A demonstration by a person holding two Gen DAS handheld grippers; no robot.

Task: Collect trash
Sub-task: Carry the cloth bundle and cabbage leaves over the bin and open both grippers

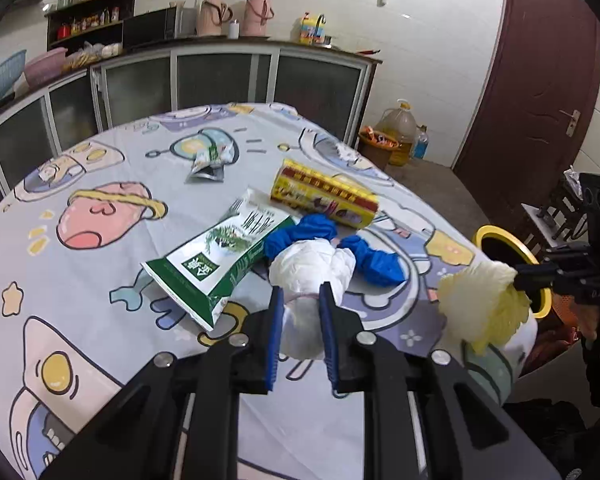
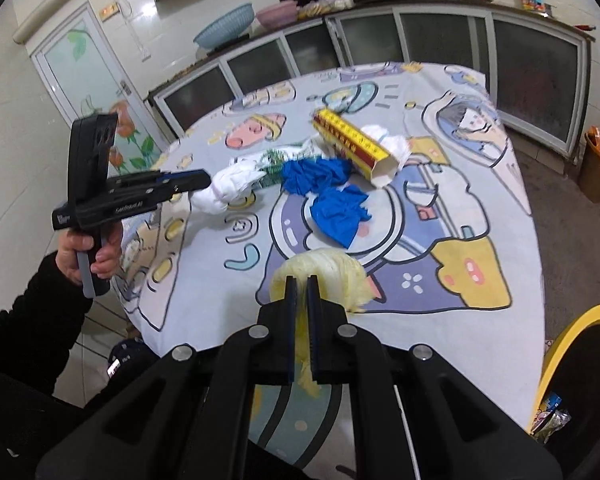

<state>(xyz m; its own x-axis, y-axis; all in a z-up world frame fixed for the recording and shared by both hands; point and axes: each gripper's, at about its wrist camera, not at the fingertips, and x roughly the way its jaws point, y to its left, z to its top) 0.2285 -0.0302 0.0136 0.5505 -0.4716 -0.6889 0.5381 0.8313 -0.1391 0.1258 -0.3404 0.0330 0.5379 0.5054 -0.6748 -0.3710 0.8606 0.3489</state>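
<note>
My left gripper (image 1: 302, 295) is shut on a crumpled white paper wad (image 1: 312, 260), held just above the cartoon tablecloth (image 1: 100, 280). The right wrist view shows this gripper (image 2: 209, 180) from the side with the white wad (image 2: 228, 188) at its tip. My right gripper (image 2: 302, 283) is shut on a crumpled pale yellow wad (image 2: 336, 272), lifted off the cloth. In the left wrist view that yellow wad (image 1: 480, 300) hangs in front of a yellow-rimmed bin (image 1: 500, 234). On the table lie a green-and-white bag (image 1: 220, 256), two blue crumpled pieces (image 1: 376, 260), a yellow-red box (image 1: 324, 194) and a small packet (image 1: 212, 160).
The yellow-rimmed bin (image 2: 560, 340) stands off the table's right edge with wrappers inside. A brown bucket (image 1: 376, 146) and an oil jug (image 1: 400, 128) sit on the floor by the cabinets (image 1: 220, 80). A person's hand (image 2: 100, 256) holds the left gripper's handle.
</note>
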